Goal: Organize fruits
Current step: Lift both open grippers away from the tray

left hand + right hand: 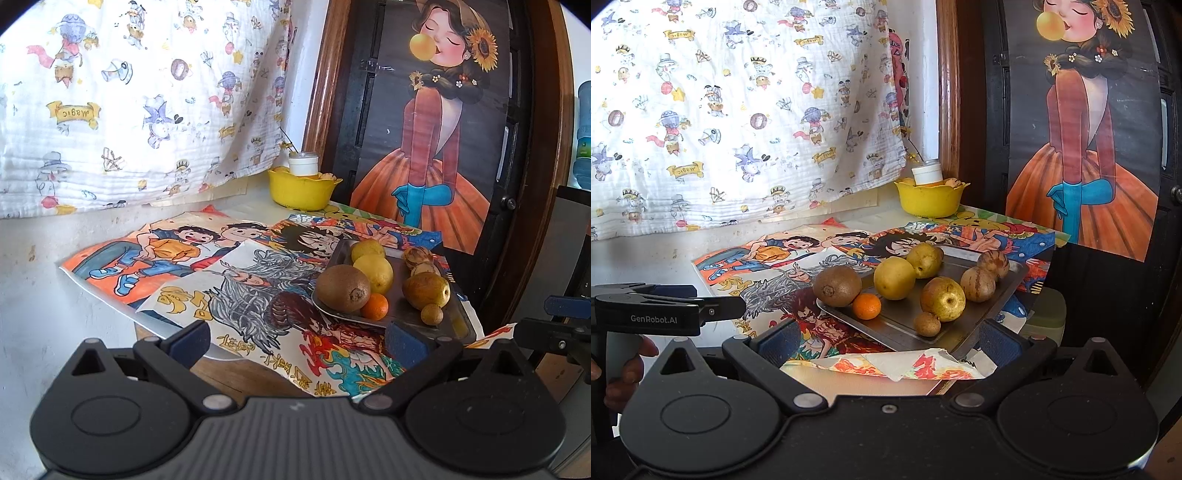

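Left wrist view: the left gripper [297,341] hangs wide open and empty at lower centre, short of the tray [397,314] of fruit at right — likely sizing up a pick.

Right wrist view: the right gripper [888,341] is likewise open and empty; the yellow bowl [929,199], upper centre, probably receives fruit.

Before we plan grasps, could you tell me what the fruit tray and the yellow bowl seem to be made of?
The tray looks like brushed metal, probably steel: grey, dull reflections, thin raised rim. The yellow bowl looks like moulded plastic: uniform colour, soft sheen, scalloped edge.
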